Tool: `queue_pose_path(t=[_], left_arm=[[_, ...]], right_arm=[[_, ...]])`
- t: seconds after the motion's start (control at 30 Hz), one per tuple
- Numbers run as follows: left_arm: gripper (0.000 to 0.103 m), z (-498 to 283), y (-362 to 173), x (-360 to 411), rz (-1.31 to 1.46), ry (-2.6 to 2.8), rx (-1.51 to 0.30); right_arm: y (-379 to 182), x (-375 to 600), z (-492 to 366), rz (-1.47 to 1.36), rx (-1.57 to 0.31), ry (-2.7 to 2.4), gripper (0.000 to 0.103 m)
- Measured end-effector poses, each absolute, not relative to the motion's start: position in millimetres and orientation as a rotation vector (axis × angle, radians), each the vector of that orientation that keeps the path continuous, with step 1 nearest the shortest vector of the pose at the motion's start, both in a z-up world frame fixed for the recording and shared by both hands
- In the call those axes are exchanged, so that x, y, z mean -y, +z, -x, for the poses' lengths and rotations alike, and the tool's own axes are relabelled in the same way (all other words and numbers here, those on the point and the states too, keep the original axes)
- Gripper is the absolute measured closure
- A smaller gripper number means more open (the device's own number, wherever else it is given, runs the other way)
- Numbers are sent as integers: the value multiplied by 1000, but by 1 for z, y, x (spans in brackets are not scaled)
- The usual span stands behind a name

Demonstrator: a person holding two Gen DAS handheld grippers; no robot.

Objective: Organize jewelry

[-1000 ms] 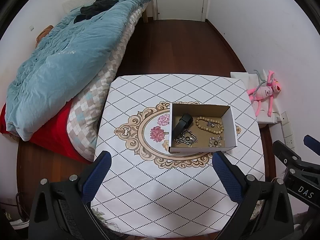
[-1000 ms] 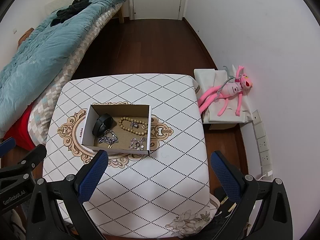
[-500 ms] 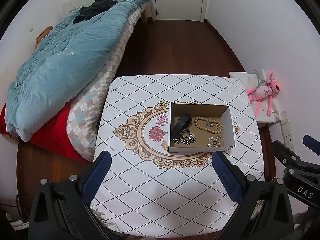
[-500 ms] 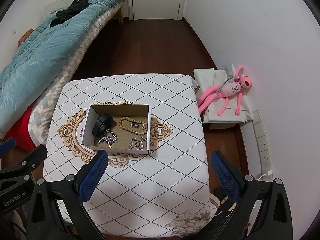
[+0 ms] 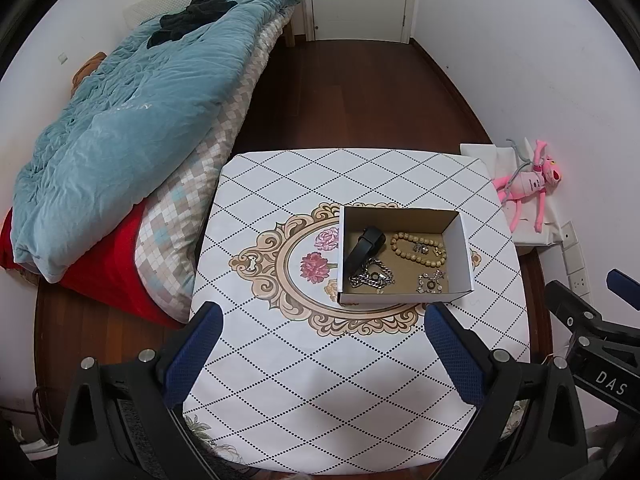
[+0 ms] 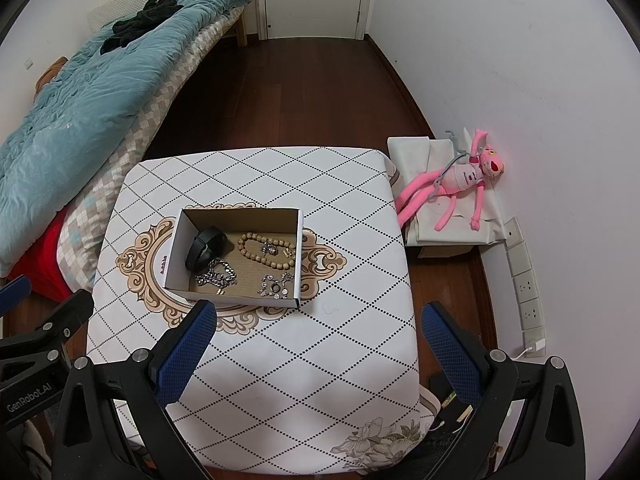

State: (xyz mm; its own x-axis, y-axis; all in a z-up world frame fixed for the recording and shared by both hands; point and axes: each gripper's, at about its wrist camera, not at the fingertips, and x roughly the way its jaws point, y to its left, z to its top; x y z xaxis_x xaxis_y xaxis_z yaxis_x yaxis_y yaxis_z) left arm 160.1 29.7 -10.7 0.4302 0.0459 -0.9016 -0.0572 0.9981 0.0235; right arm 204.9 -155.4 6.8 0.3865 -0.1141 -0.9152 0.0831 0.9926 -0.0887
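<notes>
Jewelry box [image 5: 404, 298] holds a black band [image 5: 365, 246], bead bracelet [image 5: 416, 249] and silver chains [image 5: 372, 276]; both grippers' jaws wide, empty.

Box [image 5: 400, 298] on table [image 5: 320, 380] centre; bracelets, chains inside. Bed [image 5: 120, 140] left of table; plush toy [image 6: 456, 184] right.

The surface [image 5: 360, 380] is a square top covered by a white cloth with a dotted black diamond grid and a gold ornamental oval with pink flowers at its middle. It spreads out ahead of and below both pairs of jaws. Directly on it sits one open cardboard box [image 5: 464, 256], white outside and brown inside, resting over the right part of the oval. From the left jaws the box lies ahead and toward their right finger; from the right jaws the box [image 6: 172, 252] lies ahead of their left finger.
</notes>
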Motion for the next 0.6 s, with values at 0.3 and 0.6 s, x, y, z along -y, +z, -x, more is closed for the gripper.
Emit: queue_pose_path(t=[0.3, 0.6], left_arm=[[0, -159, -10, -31, 12, 62, -1123], [0, -158, -9, -30, 1, 62, -1113]], right_arm=[[7, 156, -205, 29, -1167, -125, 0], [7, 157, -204, 30, -1169, -130, 0]])
